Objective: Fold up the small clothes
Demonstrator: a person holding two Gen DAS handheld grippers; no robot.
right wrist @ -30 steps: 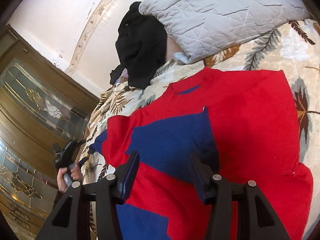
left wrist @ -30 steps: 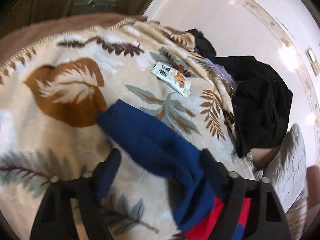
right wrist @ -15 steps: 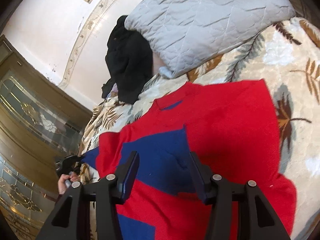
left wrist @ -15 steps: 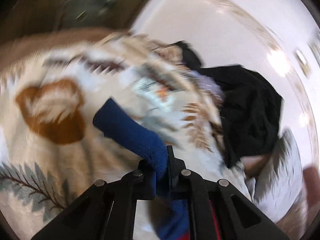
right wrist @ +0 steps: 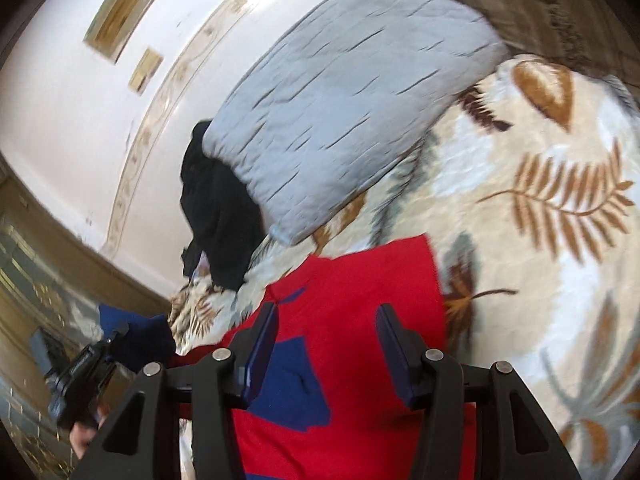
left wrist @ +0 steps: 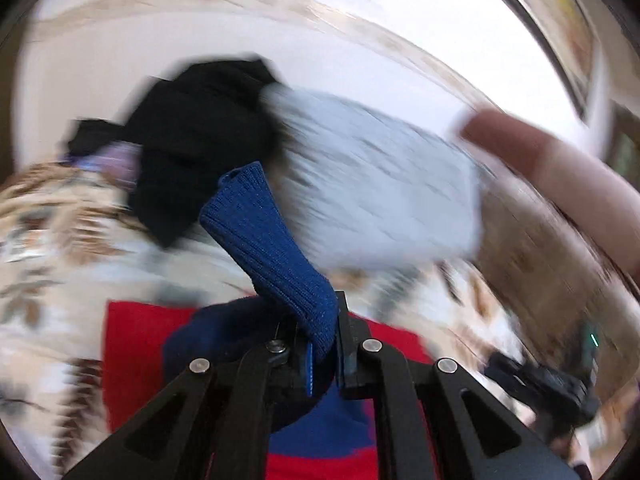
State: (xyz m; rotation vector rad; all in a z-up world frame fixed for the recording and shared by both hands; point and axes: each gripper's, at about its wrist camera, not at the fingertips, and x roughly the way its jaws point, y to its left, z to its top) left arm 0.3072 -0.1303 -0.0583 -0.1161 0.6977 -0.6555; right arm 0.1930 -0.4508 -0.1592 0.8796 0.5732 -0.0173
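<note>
The left gripper (left wrist: pixel 322 344) had its jaws drawn together on the blue sleeve (left wrist: pixel 276 248) of the red and blue sweater (right wrist: pixel 360 320). The ribbed cuff stood up and away from the jaws, toward the far side. In the left wrist view the sweater's red body (left wrist: pixel 132 344) lay beneath the gripper, on the bed.

The right gripper (right wrist: pixel 324 356) hovered over the sweater with its jaws set wide apart and nothing between them. Its pads (right wrist: pixel 262 344) were blue. The sweater lay flat on the leaf-patterned blanket (right wrist: pixel 540 208), blue panels near, red chest and neckline farther off. At near left in the right wrist view, the left gripper (right wrist: pixel 80 380) showed as a dark shape with the blue sleeve (right wrist: pixel 136 340) bunched at it.

Farther off, a grey quilted pillow (right wrist: pixel 340 120) rested on the blanket beyond the sweater's neckline. A black garment (right wrist: pixel 216 208) lay heaped just left of the pillow, touching it. A white wall (right wrist: pixel 80 120) with a patterned border stood behind.

No brand, label or legible writing could be made out; the left wrist view was heavily blurred. No containers were seen.
</note>
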